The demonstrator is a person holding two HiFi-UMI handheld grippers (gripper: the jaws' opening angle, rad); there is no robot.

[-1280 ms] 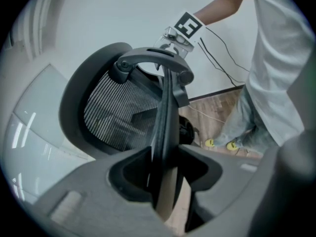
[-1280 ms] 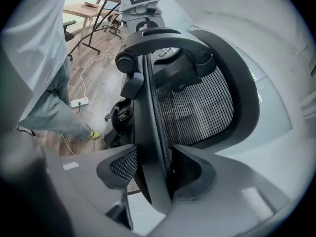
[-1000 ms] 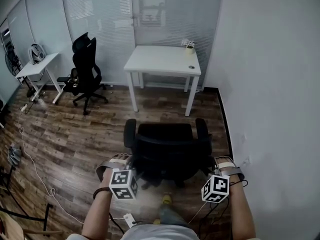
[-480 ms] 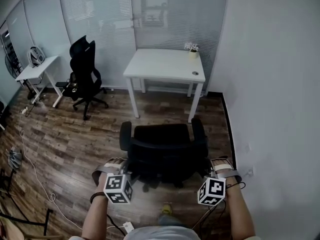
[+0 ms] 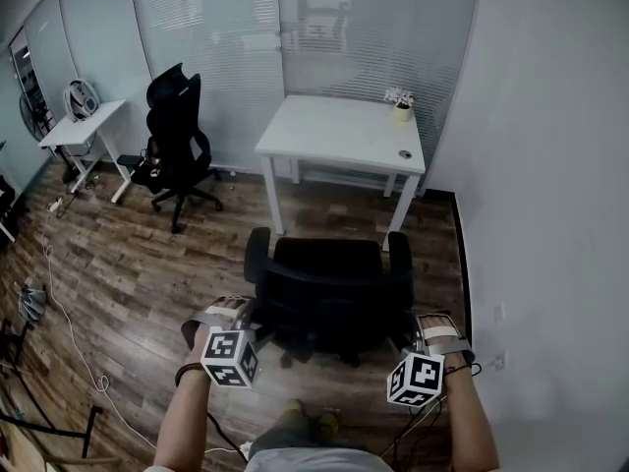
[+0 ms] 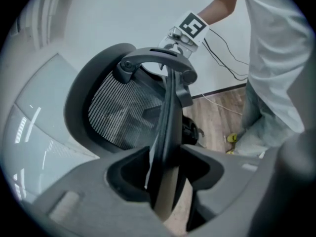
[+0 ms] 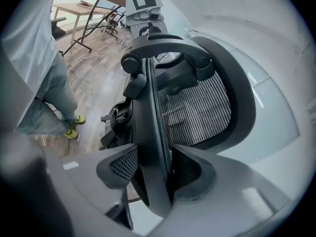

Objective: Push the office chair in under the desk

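Edging nearer desk [image 5: 334,131], office chair [image 5: 329,283], left claw [image 6: 165,177] opening around it, right claw [image 7: 155,174] pinching it

- The black mesh-backed office chair [image 5: 329,288] stands on the brown wood-plank floor [image 5: 128,254], just before the white rectangular counter [image 5: 339,131], backrest toward the person and not yet under it;
- the counter stands at the back against the pale window blinds [image 5: 226,47], close to the plain right-hand wall [image 5: 550,165];
- a small potted plant [image 5: 401,106] sits on the counter's far right corner;
- a second black high-backed office chair [image 5: 177,136] stands well to the left; left of it is a narrow white side counter [image 5: 86,126], a round fan [image 5: 79,98] by it;
- a thin white cable [image 5: 69,323] trails over the floor at the left.
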